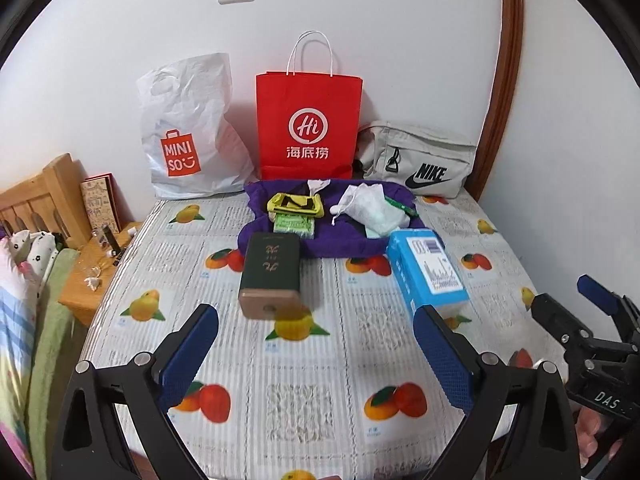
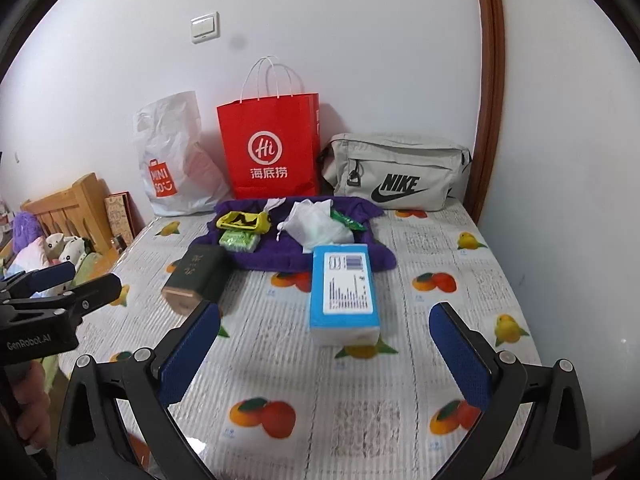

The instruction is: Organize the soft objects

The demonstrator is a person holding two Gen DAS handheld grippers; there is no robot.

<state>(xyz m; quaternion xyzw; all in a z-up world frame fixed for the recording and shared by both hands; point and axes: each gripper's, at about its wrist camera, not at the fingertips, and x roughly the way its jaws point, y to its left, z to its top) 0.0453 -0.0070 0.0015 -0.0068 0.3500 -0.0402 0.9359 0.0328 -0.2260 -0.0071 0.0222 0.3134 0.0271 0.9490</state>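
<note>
Both the left hand-held gripper [image 1: 316, 344] and the right hand-held gripper [image 2: 324, 348] gape wide and hold nothing, just short of the blue tissue pack [image 2: 344, 292], which lies on the tabletop [image 2: 320, 408] touching the purple cloth [image 2: 280, 258]; whether sorting starts or ends, I cannot tell.

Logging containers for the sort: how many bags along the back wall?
3, in a row: white Miniso plastic bag on the left, red paper bag in the middle, grey Nike bag on the right. Anything behind them would be hidden.
</note>
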